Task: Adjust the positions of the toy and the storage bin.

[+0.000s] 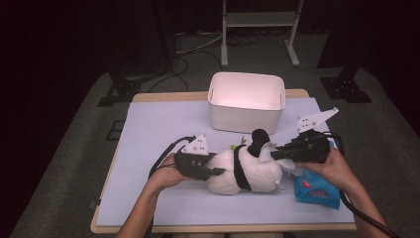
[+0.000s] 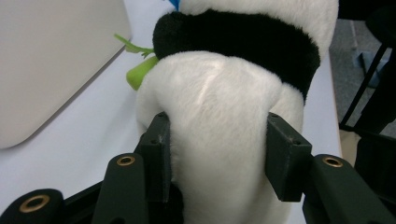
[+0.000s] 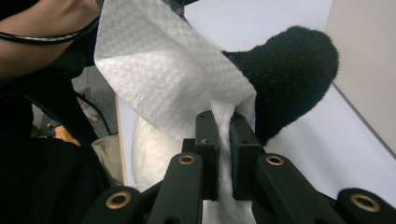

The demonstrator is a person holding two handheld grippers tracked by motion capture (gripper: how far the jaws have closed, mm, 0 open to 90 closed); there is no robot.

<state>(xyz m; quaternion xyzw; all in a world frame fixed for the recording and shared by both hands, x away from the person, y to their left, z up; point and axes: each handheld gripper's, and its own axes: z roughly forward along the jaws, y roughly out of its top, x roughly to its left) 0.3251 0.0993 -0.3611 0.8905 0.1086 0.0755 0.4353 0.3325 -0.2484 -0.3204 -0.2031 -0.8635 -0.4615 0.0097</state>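
White tissue against panda's black edge.

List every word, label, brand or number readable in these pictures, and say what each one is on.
No text can be read.
Blue wipes pack, by the right gripper: a red and white label, too small and blurred to read.
Panda plush, white bin, white wipe: no lettering visible.

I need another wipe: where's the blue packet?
The blue packet lies at the table's near right in the high view, beside the plush panda.
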